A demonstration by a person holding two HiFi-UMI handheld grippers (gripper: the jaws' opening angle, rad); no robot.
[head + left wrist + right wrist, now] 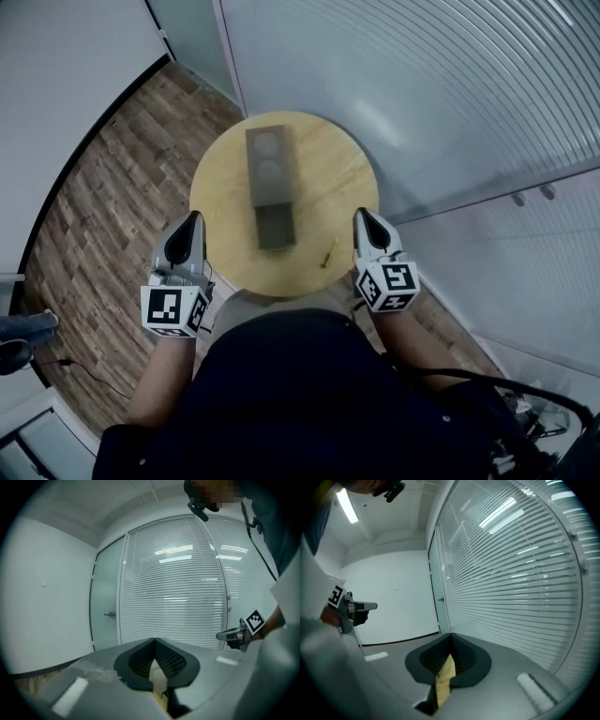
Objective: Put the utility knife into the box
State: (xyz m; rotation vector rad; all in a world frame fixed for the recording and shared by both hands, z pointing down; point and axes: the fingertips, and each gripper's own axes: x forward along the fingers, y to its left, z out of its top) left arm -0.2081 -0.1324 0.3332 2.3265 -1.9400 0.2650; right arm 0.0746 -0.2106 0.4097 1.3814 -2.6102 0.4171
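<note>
Knife look: the utility knife (328, 253) shows as a short, slim, yellowish sliver. It is too small in your head view to make out a blade or slider, so that is probably it.
Knife place: it lies on bare wood of the round tabletop (328, 159), near the rim closest to you. It is just right of the box's pulled-out tray (275, 228) and apart from it.
Box: the box (269, 169) is dark grey and long, and sits mid-tabletop with its tray slid out toward you.
Edges and room: open wood lies on both sides of the box. A glass wall (422, 84) with blinds stands close on your right and a wood floor (112, 187) lies on your left.
Knife axis: the long axis runs mostly toward and away from you, with the far end leaning slightly right. Which end is the blade cannot be told.
Left gripper (195, 217): jaws pressed together with nothing between them, at the near-left rim.
Right gripper (361, 214): jaws pressed together and empty, at the near-right rim, just right of the knife.
</note>
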